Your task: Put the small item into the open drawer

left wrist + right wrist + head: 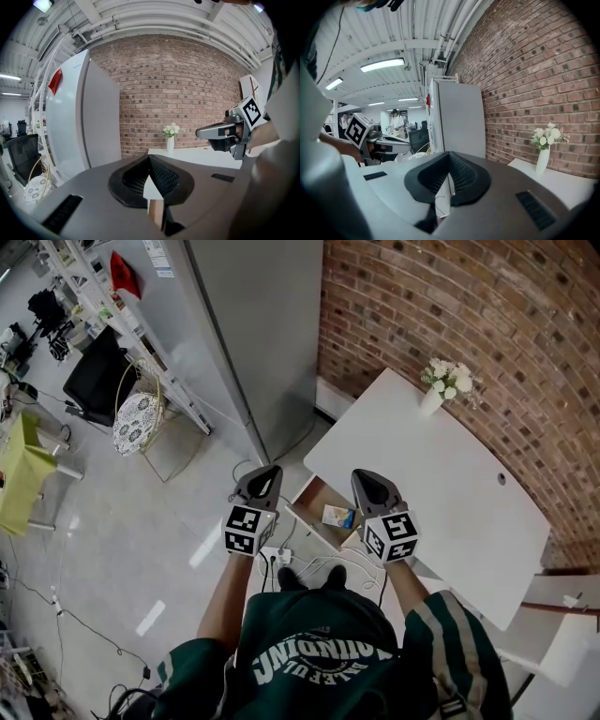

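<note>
Above the drawer, left hand-held gripper and right hand-held gripper hang closed, empty.

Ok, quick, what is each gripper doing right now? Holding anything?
Left gripper: closed, holding nothing.
Right gripper: closed, holding nothing.
</note>
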Action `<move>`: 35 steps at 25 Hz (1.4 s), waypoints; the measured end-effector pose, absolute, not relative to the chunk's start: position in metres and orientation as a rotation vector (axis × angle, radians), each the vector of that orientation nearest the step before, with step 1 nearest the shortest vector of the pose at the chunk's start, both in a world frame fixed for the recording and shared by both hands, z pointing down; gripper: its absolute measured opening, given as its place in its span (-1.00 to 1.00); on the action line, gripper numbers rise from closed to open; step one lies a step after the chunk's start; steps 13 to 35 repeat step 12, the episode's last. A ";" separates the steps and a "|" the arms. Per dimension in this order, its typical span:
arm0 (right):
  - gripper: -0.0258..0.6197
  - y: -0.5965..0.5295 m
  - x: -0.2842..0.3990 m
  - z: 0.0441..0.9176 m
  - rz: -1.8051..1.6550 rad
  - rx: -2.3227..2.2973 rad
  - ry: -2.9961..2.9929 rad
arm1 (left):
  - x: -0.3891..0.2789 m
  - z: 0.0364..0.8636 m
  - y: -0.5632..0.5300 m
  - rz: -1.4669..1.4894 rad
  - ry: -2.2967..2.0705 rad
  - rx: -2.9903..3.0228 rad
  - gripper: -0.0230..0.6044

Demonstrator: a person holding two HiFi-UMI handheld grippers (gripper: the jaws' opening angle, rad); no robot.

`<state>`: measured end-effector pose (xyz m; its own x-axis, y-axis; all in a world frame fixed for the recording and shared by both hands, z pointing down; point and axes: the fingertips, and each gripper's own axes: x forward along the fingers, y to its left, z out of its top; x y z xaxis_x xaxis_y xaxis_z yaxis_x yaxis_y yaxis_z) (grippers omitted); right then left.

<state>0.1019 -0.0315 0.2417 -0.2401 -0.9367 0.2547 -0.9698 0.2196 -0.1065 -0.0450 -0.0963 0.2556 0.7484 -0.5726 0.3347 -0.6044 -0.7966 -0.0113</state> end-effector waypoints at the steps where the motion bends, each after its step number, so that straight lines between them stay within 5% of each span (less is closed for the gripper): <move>1: -0.84 -0.031 0.101 0.243 0.369 1.841 -2.344 | -0.046 0.257 -0.095 0.497 -0.960 2.841 -0.88; 35: -0.84 -0.031 0.097 0.244 0.365 1.822 -2.352 | -0.044 0.266 -0.088 0.513 -0.948 2.837 -0.88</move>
